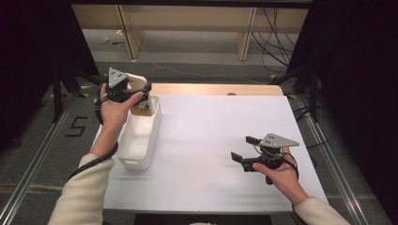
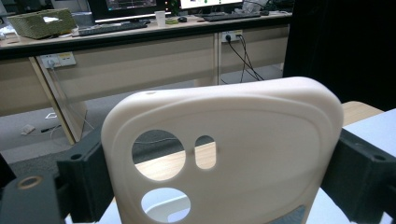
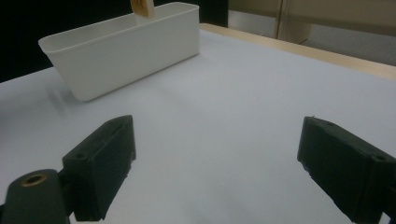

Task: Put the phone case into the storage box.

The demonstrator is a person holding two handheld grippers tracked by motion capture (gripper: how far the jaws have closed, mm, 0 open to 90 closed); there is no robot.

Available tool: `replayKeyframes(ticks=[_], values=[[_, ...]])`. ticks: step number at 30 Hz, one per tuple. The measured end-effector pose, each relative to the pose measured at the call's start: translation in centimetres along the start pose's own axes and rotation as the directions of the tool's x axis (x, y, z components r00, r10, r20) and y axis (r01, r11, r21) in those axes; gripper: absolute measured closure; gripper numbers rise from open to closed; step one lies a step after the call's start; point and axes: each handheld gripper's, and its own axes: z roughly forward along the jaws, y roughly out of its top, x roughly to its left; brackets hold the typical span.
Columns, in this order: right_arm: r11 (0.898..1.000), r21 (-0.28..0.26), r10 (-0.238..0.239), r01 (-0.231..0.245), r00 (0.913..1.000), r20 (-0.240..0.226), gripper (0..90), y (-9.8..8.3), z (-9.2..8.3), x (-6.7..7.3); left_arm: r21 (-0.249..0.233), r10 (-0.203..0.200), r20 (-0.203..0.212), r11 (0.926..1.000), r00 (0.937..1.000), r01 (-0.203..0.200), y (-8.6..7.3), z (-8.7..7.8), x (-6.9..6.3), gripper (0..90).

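One white bin point(image 1: 140, 136) sits near the tabletop's point(image 1: 216, 140) left edge, long axis running front to back, its far end close to the far-left corner. High view: the near two-thirds of its floor shows bare; at the far end something tan and dark point(image 1: 141, 108) lies or stands inside, too small to identify.

Left tongs point(image 1: 141, 91) hover above the bin's far end, clenched on a cream phone case point(image 1: 137, 80). Case is held edgewise between the two black jaws, clear of the bin.

Left gripper view adds what the high view cannot give: the case point(image 2: 243, 154) is cream, rounded at the corners, with two round cut-outs and one small slot at its camera end. Jaws press on both its side edges. Through the lower cut-out a bit of white bin rim shows. Beyond, wooden desks carrying keyboards and a monitor.

Right tongs point(image 1: 240, 150) rest low near the tabletop's right edge, toward the front, released and grasping nothing; jaws stand wide apart over bare white surface.

Right gripper view looks across the tabletop at the bin's point(image 3: 126, 53) long outer wall, which the high view foreshortens. A tan piece point(image 3: 142, 8) shows above the bin's far rim, cut by the frame's top; whether it is the case or the bin's content, cannot tell.
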Motion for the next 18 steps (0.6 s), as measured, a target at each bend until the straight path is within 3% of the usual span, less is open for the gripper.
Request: replayKeyframes(ticks=[18], values=[[1.0, 0.001, 0.001, -0.001, 1.0, -0.001, 12.8, 0.0, 0.01, 0.01, 0.008, 0.001, 0.002, 1.0, 1.0, -0.001, -0.06, 0.71, 0.17, 10.4]])
